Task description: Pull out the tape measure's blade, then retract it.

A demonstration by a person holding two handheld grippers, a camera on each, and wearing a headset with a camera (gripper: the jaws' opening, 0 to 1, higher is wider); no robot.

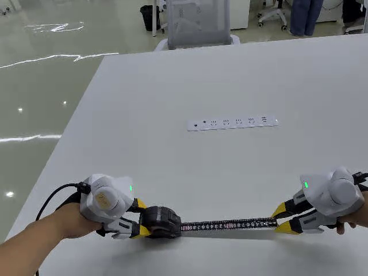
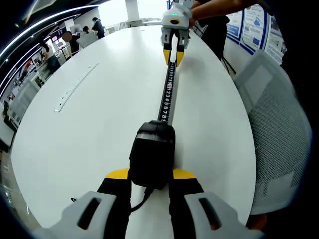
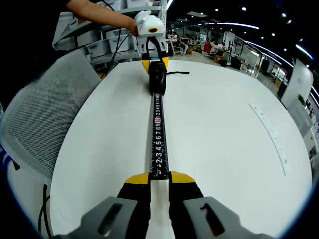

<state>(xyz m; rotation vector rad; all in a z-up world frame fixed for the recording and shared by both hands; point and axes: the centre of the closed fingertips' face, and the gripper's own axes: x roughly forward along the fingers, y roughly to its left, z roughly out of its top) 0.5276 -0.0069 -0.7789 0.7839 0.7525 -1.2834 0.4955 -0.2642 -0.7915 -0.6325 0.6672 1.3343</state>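
In the head view, the table [image 1: 172, 115] is a smooth matte white slab. A flat white power strip [image 1: 233, 122] lies on it well beyond the work. Close to the near edge, the left gripper [image 1: 142, 218] lies level and points right. Its rounded white body fills the person's left hand [image 1: 69, 221], and its yellow-tipped jaws are clamped on the tape measure [image 1: 161, 222], a chunky black case with rounded corners. The blade [image 1: 230, 224] runs right from the case as a thin dark strip with pale numerals. Its far end is pinched in the right gripper [image 1: 282, 220], which points left from the right hand [image 1: 356, 217].

In the left gripper view, my own jaws rise on either side of the tape measure [image 2: 153, 152] and press its flanks, set only as wide as the case. The blade [image 2: 167, 94] stretches straight away, just over the tabletop. The right gripper [image 2: 173, 59] holds its tip at the far end. A grey mesh chair [image 2: 279, 129] stands on the right.

In the right gripper view, my jaws stand narrow and nearly together, nipping the blade [image 3: 158, 144] end between the yellow tips. White digits and a red mark show along it. It leads to the black case, gripped far off by the left gripper [image 3: 155, 63].
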